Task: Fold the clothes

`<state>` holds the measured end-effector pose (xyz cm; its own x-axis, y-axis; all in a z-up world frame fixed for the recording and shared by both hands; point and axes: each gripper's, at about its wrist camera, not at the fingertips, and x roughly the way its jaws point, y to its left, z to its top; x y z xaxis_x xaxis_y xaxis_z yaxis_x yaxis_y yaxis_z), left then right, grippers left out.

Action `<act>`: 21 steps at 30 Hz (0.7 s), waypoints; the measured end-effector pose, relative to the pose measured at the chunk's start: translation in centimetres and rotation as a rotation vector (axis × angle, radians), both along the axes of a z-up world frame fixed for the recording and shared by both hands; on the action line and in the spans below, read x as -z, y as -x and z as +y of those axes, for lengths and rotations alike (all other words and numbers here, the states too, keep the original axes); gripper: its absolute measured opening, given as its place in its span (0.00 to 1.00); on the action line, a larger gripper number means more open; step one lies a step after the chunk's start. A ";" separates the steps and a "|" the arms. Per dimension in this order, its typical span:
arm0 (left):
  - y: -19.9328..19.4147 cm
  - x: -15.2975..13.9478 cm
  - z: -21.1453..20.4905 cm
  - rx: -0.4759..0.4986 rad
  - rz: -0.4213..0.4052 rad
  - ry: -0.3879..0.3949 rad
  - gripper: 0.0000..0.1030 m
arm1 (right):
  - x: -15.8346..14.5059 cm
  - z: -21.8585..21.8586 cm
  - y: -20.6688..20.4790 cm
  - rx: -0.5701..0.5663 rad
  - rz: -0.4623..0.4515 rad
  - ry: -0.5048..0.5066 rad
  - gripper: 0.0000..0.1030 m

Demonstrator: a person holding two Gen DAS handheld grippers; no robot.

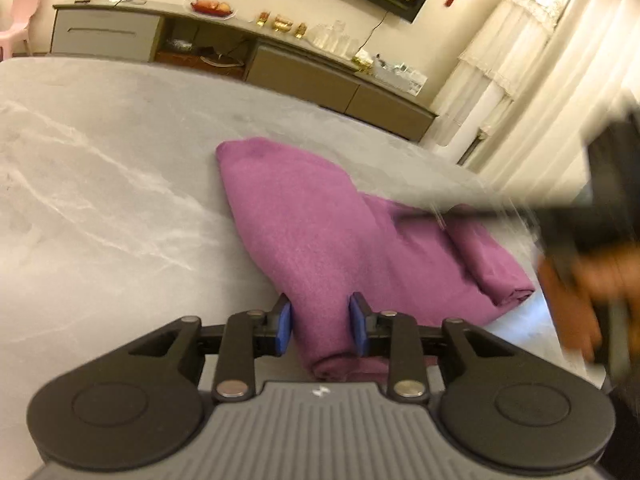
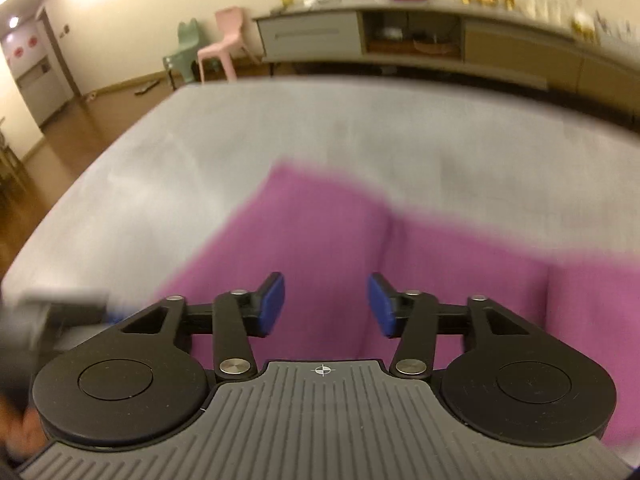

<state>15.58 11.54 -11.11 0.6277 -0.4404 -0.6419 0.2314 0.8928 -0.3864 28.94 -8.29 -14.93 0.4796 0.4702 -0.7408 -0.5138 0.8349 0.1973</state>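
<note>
Purple cloth [image 1: 320, 240]: folded, lying on the grey marbled table [image 1: 100, 184], toward its right side in the left wrist view; rolled edge at the near end, second fold lying off to the right.

Left gripper [image 1: 320, 330]: low over the near end of the cloth, blue pads [image 1: 285, 330] apart on either side of the rolled edge; whether they press on it cannot be told.

Right gripper [image 2: 326, 306]: above the cloth, jaws spread, nothing between them. From the left wrist view it shows as a dark blur with a hand [image 1: 580, 292] at the right edge.

Surroundings: long sideboard [image 2: 400, 36] against the wall behind the table, bearing a red dish and glassware. Pink chair [image 2: 220, 44] and green chair [image 2: 182, 52] on the wooden floor. White curtains [image 1: 540, 92] at right. Nothing lies on the table between grippers and cloth.
</note>
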 end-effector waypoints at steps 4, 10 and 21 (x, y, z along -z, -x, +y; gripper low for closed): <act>0.2 0.7 -1.2 0.005 -0.007 -0.075 0.32 | 4.0 -2.1 3.8 0.001 0.059 -0.065 0.27; 1.6 1.2 -0.8 -0.010 -0.042 -0.085 0.44 | 4.8 -2.9 5.6 -0.017 -0.071 -0.038 0.18; 5.1 -3.9 -1.3 -0.168 -0.105 -0.100 0.50 | -1.8 -21.7 3.9 0.478 -0.187 -0.212 0.75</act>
<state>10.51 10.29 -7.17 0.7527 -0.2612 -0.6043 0.1104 0.9550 -0.2753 25.06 -30.01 -13.09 0.7908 0.2971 -0.5352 -0.1297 0.9358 0.3278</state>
